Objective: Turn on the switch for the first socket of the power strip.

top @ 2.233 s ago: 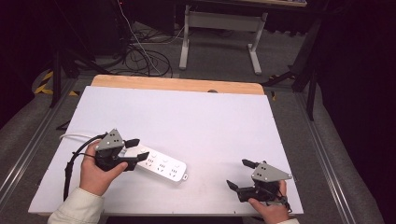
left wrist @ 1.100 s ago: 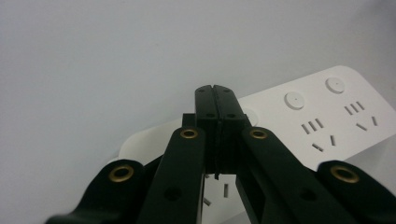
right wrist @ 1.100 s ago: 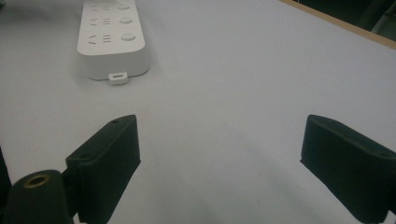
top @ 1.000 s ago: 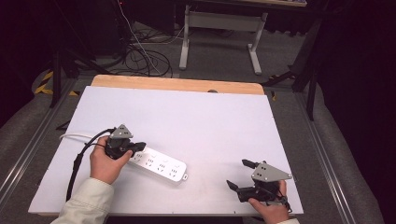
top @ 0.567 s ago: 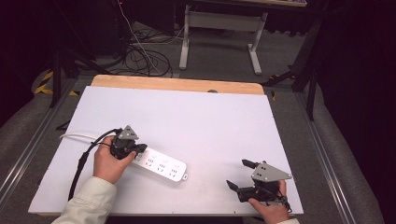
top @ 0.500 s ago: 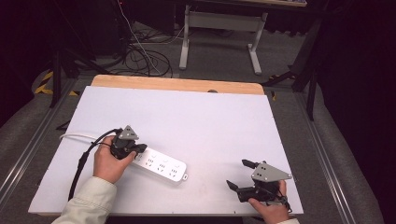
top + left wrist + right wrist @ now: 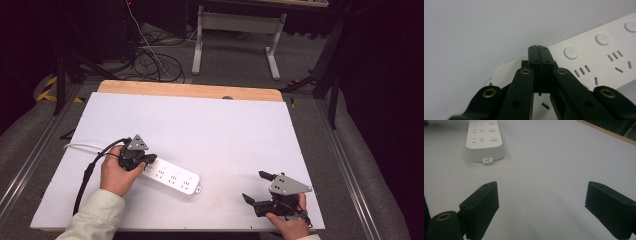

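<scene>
A white power strip (image 7: 172,177) lies flat on the white table, left of centre near the front. My left gripper (image 7: 141,159) is over the strip's left end, where the cord comes out. In the left gripper view its jaws are pressed together with nothing between them, and the left gripper's tips (image 7: 539,49) are just above the power strip's (image 7: 599,55) top face, beside its round buttons and sockets. My right gripper (image 7: 256,186) rests open near the front right edge. In its own view the right gripper (image 7: 546,202) has bare table between its jaws, with the power strip (image 7: 484,137) farther off.
The strip's white cord (image 7: 80,146) runs left toward the table edge. A black gripper cable (image 7: 87,172) loops by the left hand. The white table top (image 7: 225,130) has a wooden strip (image 7: 190,91) along its far edge. A desk frame and floor cables lie beyond.
My left gripper has moved right and slightly forward onto the strip's left end, and its jaws have come together. The right gripper and the strip have stayed put.
</scene>
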Tool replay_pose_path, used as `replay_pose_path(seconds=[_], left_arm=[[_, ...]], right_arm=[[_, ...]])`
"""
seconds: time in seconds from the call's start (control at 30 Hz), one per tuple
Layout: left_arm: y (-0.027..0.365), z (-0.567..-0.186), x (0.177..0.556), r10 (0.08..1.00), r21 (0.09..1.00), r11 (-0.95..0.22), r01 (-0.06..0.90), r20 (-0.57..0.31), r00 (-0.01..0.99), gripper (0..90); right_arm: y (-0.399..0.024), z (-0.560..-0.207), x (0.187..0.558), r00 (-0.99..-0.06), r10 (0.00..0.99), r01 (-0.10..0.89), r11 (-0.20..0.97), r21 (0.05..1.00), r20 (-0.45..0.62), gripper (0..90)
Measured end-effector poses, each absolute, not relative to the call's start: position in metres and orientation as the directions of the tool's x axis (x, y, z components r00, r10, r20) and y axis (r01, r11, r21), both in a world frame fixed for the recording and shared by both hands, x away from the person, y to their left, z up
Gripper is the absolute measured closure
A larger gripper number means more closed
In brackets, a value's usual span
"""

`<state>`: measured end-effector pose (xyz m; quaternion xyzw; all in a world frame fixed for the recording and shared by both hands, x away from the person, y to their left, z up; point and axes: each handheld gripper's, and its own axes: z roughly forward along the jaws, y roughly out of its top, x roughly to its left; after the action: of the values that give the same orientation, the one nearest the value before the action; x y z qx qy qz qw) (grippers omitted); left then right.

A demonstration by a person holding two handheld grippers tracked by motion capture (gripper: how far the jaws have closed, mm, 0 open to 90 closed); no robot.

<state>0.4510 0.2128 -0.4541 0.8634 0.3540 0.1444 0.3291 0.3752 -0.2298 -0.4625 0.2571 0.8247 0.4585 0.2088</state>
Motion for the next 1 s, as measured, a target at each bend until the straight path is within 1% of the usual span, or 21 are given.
replay_pose_path(seconds=[0.13, 0.2, 0.27, 0.3, 0.47, 0.8, 0.93, 1.0], left_arm=[[0.2115, -0.4551, 0.4500, 0.702, 0.671, -0.543, 0.506, 0.032, 0.711, 90.0], [0.2097, -0.4551, 0.4485, 0.700, 0.667, -0.558, 0.494, 0.059, 0.711, 90.0], [0.2101, -0.4554, 0.4488, 0.700, 0.670, -0.557, 0.492, 0.059, 0.712, 90.0], [0.2103, -0.4562, 0.4486, 0.700, 0.671, -0.548, 0.500, 0.042, 0.712, 90.0], [0.2094, -0.4565, 0.4477, 0.701, 0.668, -0.555, 0.496, 0.055, 0.711, 90.0], [0.2113, -0.4581, 0.4479, 0.709, 0.677, -0.538, 0.502, 0.041, 0.704, 90.0], [0.2093, -0.4583, 0.4467, 0.712, 0.675, -0.542, 0.500, 0.053, 0.700, 90.0], [0.2105, -0.4587, 0.4473, 0.711, 0.678, -0.535, 0.504, 0.040, 0.702, 90.0]], right_arm=[[-0.2296, -0.4624, 0.3749, -0.781, 0.615, 0.233, 0.449, 0.863, -0.109, 12.4], [-0.2293, -0.4625, 0.3748, -0.781, 0.615, 0.233, 0.450, 0.862, -0.110, 12.4], [-0.2294, -0.4625, 0.3748, -0.782, 0.614, 0.233, 0.452, 0.861, -0.110, 12.4], [-0.2292, -0.4627, 0.3748, -0.782, 0.614, 0.233, 0.452, 0.861, -0.110, 12.4], [-0.2288, -0.4630, 0.3749, -0.781, 0.614, 0.234, 0.452, 0.860, -0.110, 12.4], [-0.2283, -0.4631, 0.3744, -0.783, 0.613, 0.234, 0.452, 0.861, -0.109, 12.4], [-0.2277, -0.4632, 0.3744, -0.785, 0.611, 0.234, 0.453, 0.861, -0.108, 12.4], [-0.2276, -0.4633, 0.3746, -0.786, 0.609, 0.231, 0.454, 0.861, -0.110, 12.4]])
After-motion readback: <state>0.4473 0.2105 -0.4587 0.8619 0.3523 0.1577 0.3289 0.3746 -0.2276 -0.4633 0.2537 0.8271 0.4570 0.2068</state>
